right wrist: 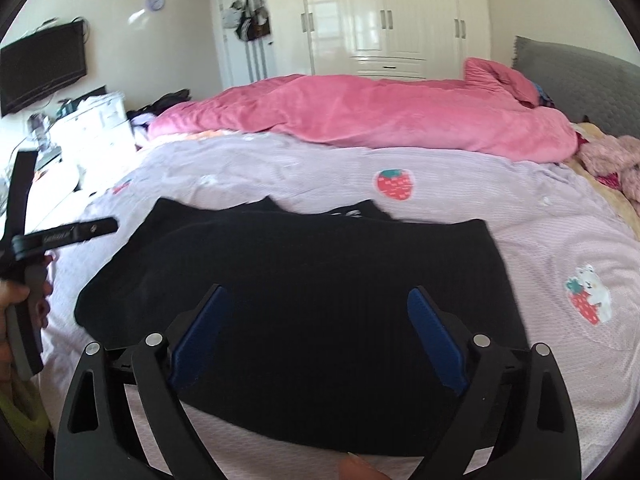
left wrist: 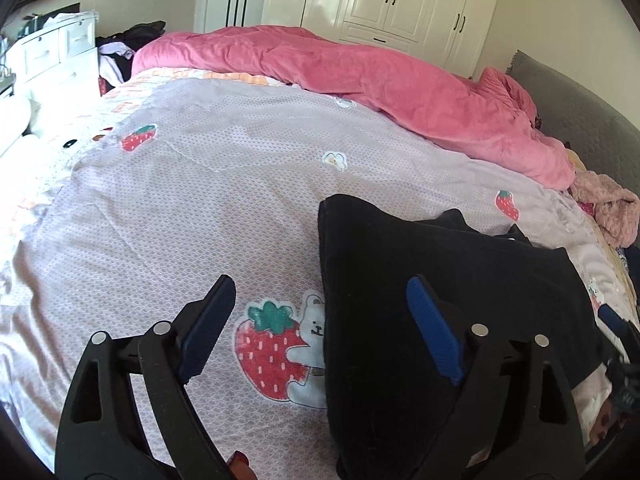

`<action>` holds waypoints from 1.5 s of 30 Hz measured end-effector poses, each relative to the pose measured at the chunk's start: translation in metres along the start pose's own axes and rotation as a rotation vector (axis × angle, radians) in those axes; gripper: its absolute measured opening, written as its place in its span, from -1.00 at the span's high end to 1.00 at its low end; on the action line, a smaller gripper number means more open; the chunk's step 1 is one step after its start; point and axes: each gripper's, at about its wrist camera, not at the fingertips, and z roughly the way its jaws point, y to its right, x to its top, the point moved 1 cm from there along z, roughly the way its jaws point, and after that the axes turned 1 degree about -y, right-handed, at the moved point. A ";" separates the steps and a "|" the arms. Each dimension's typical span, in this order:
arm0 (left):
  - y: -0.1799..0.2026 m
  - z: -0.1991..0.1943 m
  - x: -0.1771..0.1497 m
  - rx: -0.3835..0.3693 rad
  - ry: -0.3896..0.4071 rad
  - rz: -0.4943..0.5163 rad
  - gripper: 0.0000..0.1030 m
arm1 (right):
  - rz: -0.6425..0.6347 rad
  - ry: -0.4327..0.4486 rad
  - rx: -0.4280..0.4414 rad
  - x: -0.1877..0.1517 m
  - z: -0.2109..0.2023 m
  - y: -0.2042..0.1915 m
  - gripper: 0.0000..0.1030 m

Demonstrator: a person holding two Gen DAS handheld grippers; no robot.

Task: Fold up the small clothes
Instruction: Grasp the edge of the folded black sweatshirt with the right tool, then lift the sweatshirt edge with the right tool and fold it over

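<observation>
Left wrist view: the left gripper point(left wrist: 320, 320), a black two-finger tool with blue ribbed pads, is seen with its jaws spread wide and nothing pressed between them. Its left finger point(left wrist: 208, 328) is held over the lilac bedsheet printed with strawberries and bears point(left wrist: 180, 200), its right finger point(left wrist: 434, 336) over the folded black knit garment point(left wrist: 400, 280), which is laid flat on the sheet at the near right. A rumpled pink fleece blanket point(left wrist: 360, 76) is heaped along the far side of the bed, in front of a glossy white wardrobe point(left wrist: 384, 0).

In the right wrist view the right gripper point(right wrist: 318, 328) is likewise released, both blue pads poised above the black garment point(right wrist: 300, 264) with no cloth pinched. The left tool is seen at the left edge, gripped by a hand point(right wrist: 12, 300)
</observation>
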 end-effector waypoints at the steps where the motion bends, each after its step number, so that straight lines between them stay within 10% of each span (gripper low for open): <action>1: -0.002 0.000 0.000 0.004 -0.002 -0.002 -0.61 | -0.023 -0.006 0.016 -0.002 0.001 -0.012 -0.76; 18: -0.024 0.009 0.002 0.052 -0.029 -0.047 -0.80 | -0.362 -0.084 0.120 -0.035 0.021 -0.143 -0.77; 37: -0.028 0.020 0.001 0.047 -0.053 -0.067 -0.80 | -0.513 -0.078 -0.012 -0.041 0.064 -0.186 -0.74; 45: -0.022 0.039 0.011 -0.070 -0.077 -0.115 -0.80 | -0.427 -0.005 0.061 -0.028 0.052 -0.171 0.73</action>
